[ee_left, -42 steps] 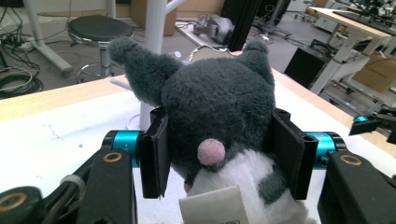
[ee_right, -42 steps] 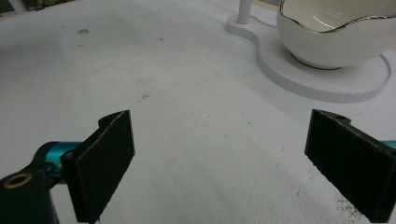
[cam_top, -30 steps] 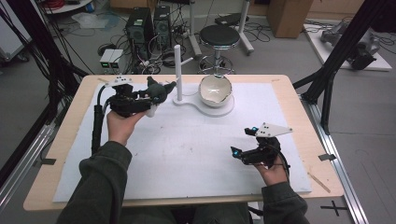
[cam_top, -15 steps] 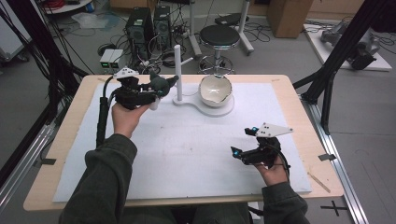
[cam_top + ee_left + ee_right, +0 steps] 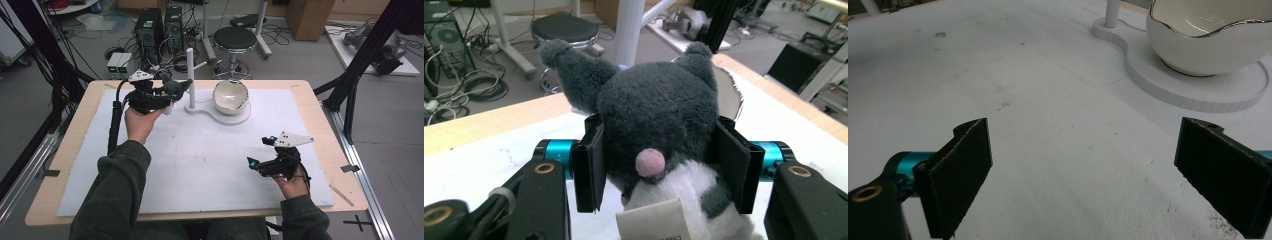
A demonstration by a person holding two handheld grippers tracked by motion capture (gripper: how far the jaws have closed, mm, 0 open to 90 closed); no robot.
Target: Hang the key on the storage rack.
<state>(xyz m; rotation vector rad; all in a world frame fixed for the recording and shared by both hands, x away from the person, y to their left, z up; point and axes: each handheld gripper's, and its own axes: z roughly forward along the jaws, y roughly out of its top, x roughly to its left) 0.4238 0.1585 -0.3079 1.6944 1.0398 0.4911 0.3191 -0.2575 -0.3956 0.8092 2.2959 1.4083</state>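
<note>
Near us our right tool (image 5: 261, 165) rests on the tabletop (image 5: 200, 165) with jaws wide apart, nothing between. Farther off, our left tool (image 5: 167, 95) is clenched on the grey plush toy (image 5: 659, 120), held above the tabletop just left of the white post (image 5: 190, 75). We judge this the carry step; next comes swinging past the post to the white bowl (image 5: 230, 96) and letting go.

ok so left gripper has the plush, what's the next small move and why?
Probably carry it on rightward, past the post, to above the bowl. The left gripper is shut on the grey plush toy, held off the table just left of the post; the bowl sits open on the white stand. The right gripper rests open, apart.
</note>
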